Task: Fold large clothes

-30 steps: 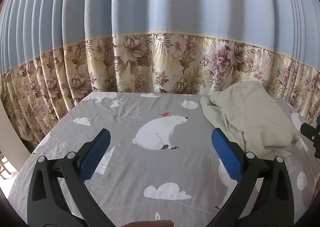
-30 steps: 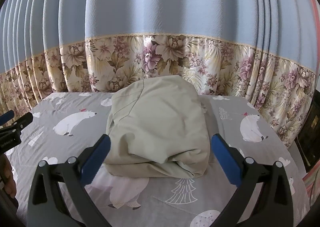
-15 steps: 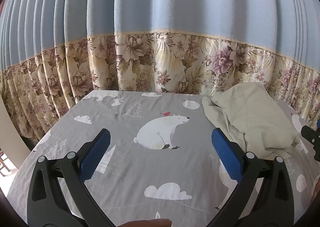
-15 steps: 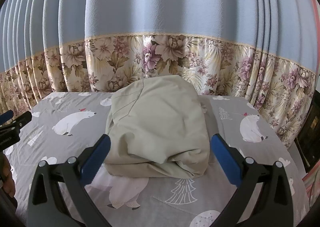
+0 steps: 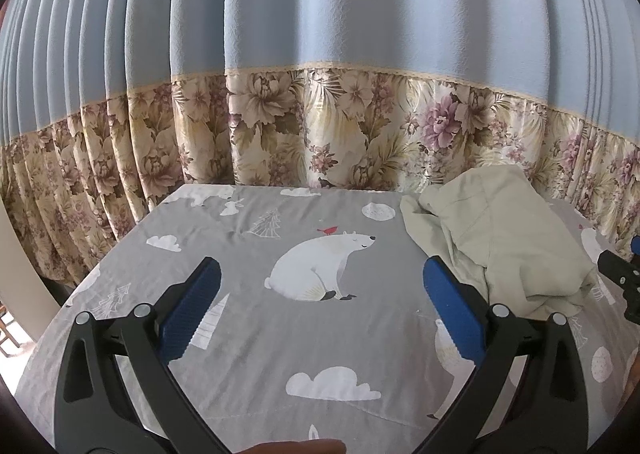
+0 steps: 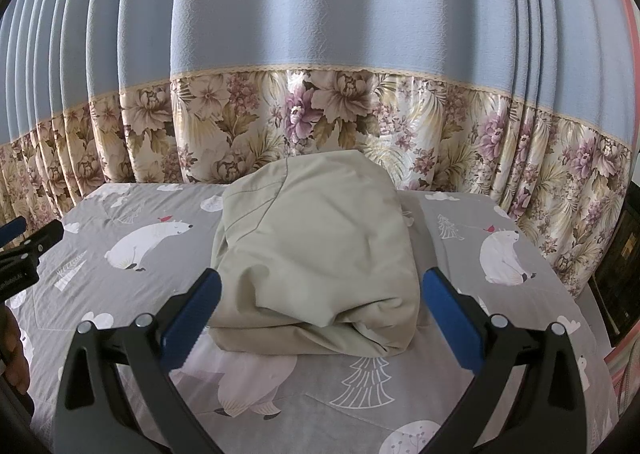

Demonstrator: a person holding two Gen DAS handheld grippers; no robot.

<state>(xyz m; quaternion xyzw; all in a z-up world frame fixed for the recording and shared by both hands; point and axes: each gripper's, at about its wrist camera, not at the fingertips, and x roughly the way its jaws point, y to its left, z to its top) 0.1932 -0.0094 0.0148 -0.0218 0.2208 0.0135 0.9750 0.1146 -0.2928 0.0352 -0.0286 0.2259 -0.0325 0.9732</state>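
A pale beige garment (image 6: pixel 320 250) lies folded into a thick bundle on the bed, right in front of my right gripper (image 6: pixel 320 286). That gripper is open, its blue pads wide apart on either side of the bundle's near edge and not touching it. In the left wrist view the same garment (image 5: pixel 504 238) sits at the right. My left gripper (image 5: pixel 320 286) hangs open over bare sheet beside it, holding nothing. The right gripper's tip (image 5: pixel 622 282) shows at the left view's right edge, and the left gripper's tip (image 6: pixel 24 246) at the right view's left edge.
The bed carries a grey sheet (image 5: pixel 256 354) printed with polar bears, clouds and trees. A blue curtain with a floral lower band (image 6: pixel 320 110) hangs close behind the bed. A dark piece of furniture (image 6: pixel 616 262) stands at the right. A hand (image 6: pixel 16 358) shows at the lower left.
Both views have shifted only slightly; the left gripper has drifted a little, so the garment sits slightly lower in its view. Both grippers stay open and the garment has not moved.
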